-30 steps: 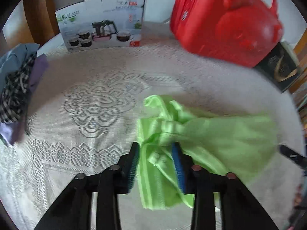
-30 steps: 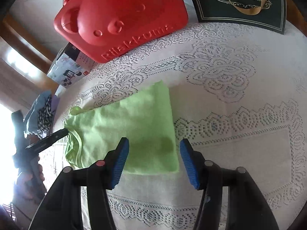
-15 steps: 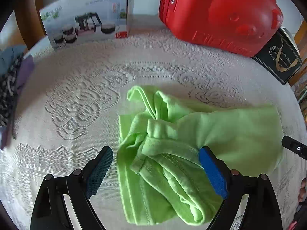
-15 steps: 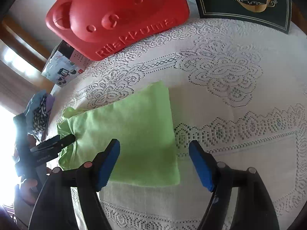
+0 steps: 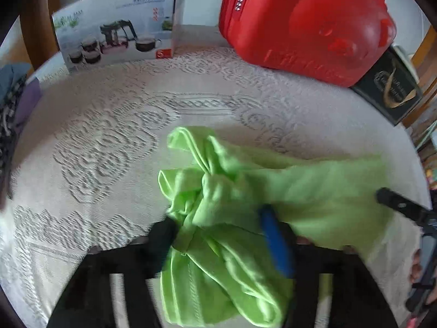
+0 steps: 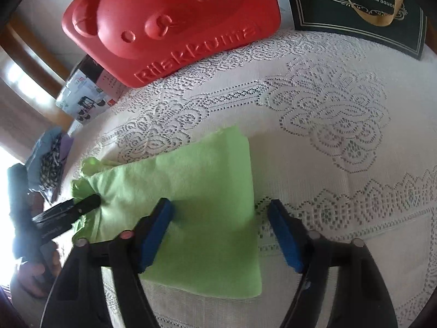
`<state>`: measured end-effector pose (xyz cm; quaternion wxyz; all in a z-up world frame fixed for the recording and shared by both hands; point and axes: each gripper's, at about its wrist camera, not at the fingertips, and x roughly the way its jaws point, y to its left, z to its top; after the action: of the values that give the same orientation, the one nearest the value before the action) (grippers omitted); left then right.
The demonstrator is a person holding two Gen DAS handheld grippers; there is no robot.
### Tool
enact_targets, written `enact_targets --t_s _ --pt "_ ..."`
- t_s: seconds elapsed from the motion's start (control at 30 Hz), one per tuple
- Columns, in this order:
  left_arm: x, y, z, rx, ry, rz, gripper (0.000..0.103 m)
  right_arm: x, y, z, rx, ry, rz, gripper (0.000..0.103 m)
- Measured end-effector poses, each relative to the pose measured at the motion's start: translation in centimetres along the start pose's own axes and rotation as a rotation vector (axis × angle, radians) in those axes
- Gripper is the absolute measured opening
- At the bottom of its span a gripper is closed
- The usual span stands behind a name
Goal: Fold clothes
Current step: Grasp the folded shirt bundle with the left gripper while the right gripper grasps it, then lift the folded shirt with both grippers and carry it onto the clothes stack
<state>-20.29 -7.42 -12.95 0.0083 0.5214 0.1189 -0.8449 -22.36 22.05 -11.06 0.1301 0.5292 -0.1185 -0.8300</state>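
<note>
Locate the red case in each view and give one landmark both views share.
Left wrist: red case at top right, behind the green garment.
Right wrist: red case at top left, its bear face and raised lettering in view.
Shared landmark: the dark gift bag beside the case.

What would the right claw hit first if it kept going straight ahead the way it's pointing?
Probably the green garment lying between and ahead of the open right claw; past its far edge come the lace tablecloth and then the red case. Depth is hard to judge.
</note>
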Motion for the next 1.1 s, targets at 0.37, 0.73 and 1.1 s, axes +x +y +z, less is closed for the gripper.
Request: enact_targets --t_s 0.37,0.73,1.1 --pt "0.0 -0.6 -0.4 0.039 0.004 0.005 0.044 1.1 2.1 -0.6 -0.101 0.014 -0.104 0.032" --pt "0.0 0.0 -0.3 0.015 -0.036 -0.04 0.04 1.3 2.5 -0.5 -0.131 0.016 -0.123 0.032" --pt "-3.3 -0.5 -1.6 -0.036 -0.062 -0.071 0.019 -1.9 4.8 -1.6 -0.19 -0.048 -0.16 0.013"
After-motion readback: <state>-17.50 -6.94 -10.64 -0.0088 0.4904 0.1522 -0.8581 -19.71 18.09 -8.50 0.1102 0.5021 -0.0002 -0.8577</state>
